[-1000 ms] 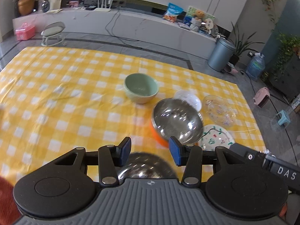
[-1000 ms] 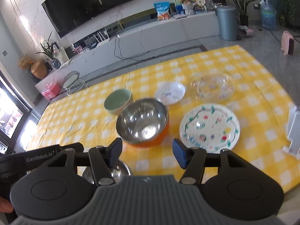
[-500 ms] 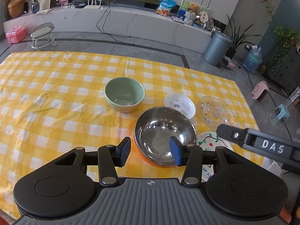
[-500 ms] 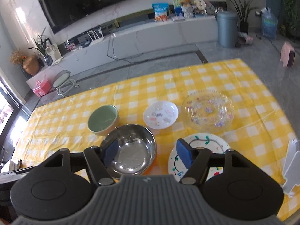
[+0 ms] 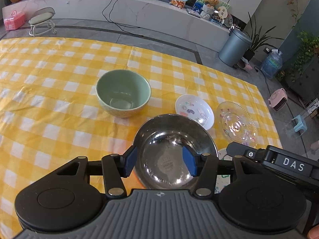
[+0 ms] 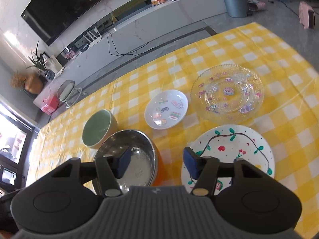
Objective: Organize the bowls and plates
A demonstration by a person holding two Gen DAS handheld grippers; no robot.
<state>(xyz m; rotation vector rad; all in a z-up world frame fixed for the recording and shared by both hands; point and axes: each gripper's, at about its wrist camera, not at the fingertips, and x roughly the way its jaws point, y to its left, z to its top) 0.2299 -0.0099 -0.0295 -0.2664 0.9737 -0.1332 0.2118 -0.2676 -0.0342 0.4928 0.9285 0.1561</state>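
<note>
On the worktop (image 5: 49,109), spread with a yellow-and-white checked cloth, the dishes are sitting in a loose group. Farthest left, the green bowl (image 5: 123,92) is standing upright and empty, just beside the steel bowl (image 5: 173,151), whose shiny inside is facing up and whose outer wall is showing orange in the right wrist view.

The left hand-held gripper (image 5: 160,162) is hanging above the steel bowl's near half. Its jaws have just been opening and are standing released, one blue pad outside the bowl's left rim and the other over its inside, neither pressing on the metal as far as can be seen.

To the right of the steel bowl, farther back, the small white plate (image 6: 166,109) with little coloured pictures is lying flat. Beside it, the clear glass plate (image 6: 227,92) with a scalloped edge is lying flat too, near the cloth's far right side.

Nearer the camera, the painted plate (image 6: 237,149), white with a vine and red fruit, is lying just in front of the glass plate. The right hand-held gripper (image 6: 157,164) is hovering over the gap between the steel bowl and this painted plate. Its jaws have just been closing, yet they are standing apart and grasping nothing, with only cloth showing between the pads.
</note>
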